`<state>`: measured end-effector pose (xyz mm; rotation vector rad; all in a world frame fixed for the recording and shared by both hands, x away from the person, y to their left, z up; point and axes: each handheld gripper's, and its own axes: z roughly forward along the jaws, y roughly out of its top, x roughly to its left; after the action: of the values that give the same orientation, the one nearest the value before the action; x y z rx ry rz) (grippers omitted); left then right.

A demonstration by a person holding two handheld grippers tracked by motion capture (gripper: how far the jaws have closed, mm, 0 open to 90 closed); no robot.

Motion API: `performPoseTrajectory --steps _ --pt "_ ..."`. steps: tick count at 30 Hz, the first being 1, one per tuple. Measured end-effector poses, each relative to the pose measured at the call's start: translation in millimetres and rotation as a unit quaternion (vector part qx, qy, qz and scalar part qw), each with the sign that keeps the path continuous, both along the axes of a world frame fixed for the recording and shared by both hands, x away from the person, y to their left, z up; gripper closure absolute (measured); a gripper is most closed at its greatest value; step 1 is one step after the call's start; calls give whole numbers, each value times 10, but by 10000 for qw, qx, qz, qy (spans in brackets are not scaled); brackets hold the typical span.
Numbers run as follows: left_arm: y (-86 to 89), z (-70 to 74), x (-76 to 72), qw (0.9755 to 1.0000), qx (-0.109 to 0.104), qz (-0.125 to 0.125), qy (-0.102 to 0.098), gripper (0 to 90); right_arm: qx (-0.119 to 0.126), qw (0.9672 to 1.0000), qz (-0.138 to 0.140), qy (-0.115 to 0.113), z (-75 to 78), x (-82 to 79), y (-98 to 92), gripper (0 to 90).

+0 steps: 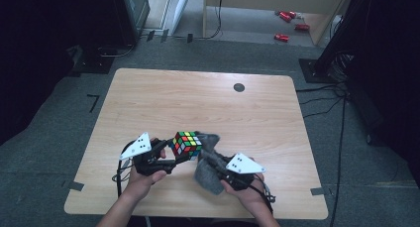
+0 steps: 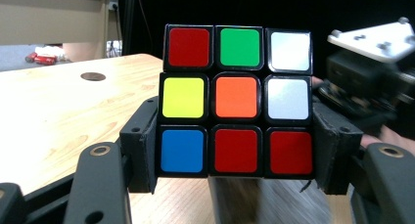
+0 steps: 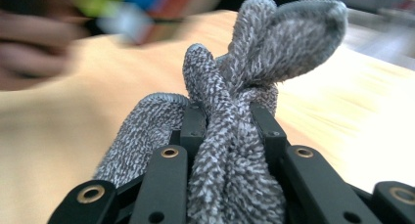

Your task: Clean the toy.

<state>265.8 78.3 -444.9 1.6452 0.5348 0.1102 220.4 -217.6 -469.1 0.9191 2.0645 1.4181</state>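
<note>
Left gripper (image 1: 171,155): fingers (image 2: 139,145) clamped on the two opposite sides of the puzzle cube (image 2: 237,100), lower row only; cube held upright, lifted off the table (image 1: 208,103). Face toward the left gripper view reads red, green, white on top; yellow, orange, white; blue, red, red below.

Right gripper (image 3: 230,123): fingers (image 3: 193,123) closed tight on a bunched grey cloth (image 3: 254,62), a loop of it standing proud beyond the tips. In the high view the cloth (image 1: 208,162) sits just beside the cube's right face, touching or nearly so; cannot tell which.

Step in hand, as judged: wiping the cube with the cloth.

To do it well:
- Keep the left grip steady. The hold is low on the cube, so a sideways push near the top could tip it between the fingers.
- Lead with the free loop of cloth, not the finger tips, to avoid knocking hard plastic on plastic.
- Stroke along the face toward the left fingers' line, not across it, so pressure goes into the grip.
- Light pressure; a layer could twist under load.
</note>
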Motion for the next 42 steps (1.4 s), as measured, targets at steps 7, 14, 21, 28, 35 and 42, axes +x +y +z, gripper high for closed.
performPoseTrajectory --steps 7,14,21,28,35,42 --pt "-26 -22 4 10000 64 -27 31 345 -212 9901 -1349 313 -104 193 -377 718" --pt "-36 -51 21 9998 137 41 104 345 -309 9809 -1735 824 -336 327 -568 692" --pt "11 -62 61 9997 172 98 169 345 -31 9781 -1732 1151 -442 382 -636 475" --pt "30 -65 92 9994 250 114 221 345 238 9838 -1686 568 -201 303 -671 268" --pt "-3 -55 92 9990 341 86 293 345 521 9949 -858 -131 16 133 -459 227" --pt "-81 -68 105 9961 745 67 468 345 253 9984 -69 -499 -14 10 -39 186"
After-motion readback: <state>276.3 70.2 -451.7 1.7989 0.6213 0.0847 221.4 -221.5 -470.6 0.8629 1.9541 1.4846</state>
